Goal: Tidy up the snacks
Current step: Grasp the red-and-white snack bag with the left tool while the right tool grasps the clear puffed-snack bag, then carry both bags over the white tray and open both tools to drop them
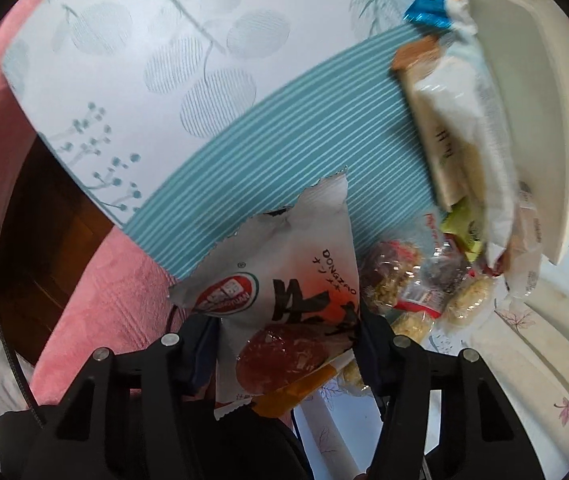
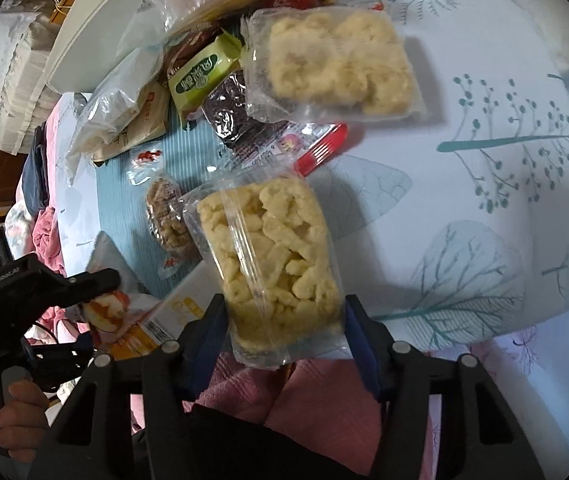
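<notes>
- The right gripper is pointing down over the bed, its jaws clamping the near end of a clear packet of pale yellow puffed snacks.
- That packet is running lengthwise from the jaws toward 12 o'clock, long axis in line with the fingers, so the pads are pressing its two long sides.
- A twin packet of yellow puffs is lying further out at 12 o'clock, well apart, beside the heap of mixed snacks at 11 o'clock.
- The left gripper is gripping a white and orange packet with a red jujube picture, its serrated end sticking out toward 11 o'clock, tilted off the finger line.
- In the right wrist view, that left gripper is sitting at 9 o'clock, a hand on its handle.
- A white tray is standing on edge at 1 o'clock in the left wrist view, beyond the heap; my read is that it is nearer the left gripper.
- Both packets look light, crinkly and easy to crush, the puffs especially.
- I judge that each packet is due to go somewhere sorted next; where exactly, I cannot tell.
</notes>
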Demonstrator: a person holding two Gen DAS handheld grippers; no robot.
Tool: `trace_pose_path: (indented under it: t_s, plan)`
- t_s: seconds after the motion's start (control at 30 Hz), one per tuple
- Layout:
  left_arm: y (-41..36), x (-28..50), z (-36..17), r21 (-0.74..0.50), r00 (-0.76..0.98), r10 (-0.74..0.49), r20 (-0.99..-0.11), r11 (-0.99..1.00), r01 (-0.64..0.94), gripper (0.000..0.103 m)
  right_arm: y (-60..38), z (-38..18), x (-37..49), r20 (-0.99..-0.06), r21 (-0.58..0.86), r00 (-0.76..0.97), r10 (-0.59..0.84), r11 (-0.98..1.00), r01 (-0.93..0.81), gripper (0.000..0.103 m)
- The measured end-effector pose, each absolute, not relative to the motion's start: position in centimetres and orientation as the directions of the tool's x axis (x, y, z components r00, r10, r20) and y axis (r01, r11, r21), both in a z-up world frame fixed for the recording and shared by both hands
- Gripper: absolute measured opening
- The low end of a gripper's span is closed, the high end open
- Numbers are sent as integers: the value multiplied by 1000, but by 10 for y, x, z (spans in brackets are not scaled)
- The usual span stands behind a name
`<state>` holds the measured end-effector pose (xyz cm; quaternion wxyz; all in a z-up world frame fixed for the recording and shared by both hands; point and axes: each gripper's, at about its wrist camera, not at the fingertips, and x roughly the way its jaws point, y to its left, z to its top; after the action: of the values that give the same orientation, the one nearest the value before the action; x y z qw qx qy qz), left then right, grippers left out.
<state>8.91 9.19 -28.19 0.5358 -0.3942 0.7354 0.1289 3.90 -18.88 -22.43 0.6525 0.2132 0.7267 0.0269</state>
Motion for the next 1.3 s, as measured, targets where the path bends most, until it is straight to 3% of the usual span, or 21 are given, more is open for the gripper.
trace_pose_path:
  t_s: [0.47, 0.9, 1.3]
  plan:
    - [107, 94, -179, -279, 37, -330, -943, 727, -628, 56, -191, -150, 36, -939, 343, 90, 331, 906, 248, 56]
    - [79, 131, -112, -290, 147, -252, -957, 871, -396, 56, -194, -84, 68, -903, 372, 299, 308, 909, 188, 56]
    - [56, 197, -90, -351, 228, -303, -925, 911, -215, 56, -201, -59, 123, -834, 401, 481, 271, 896, 190, 56]
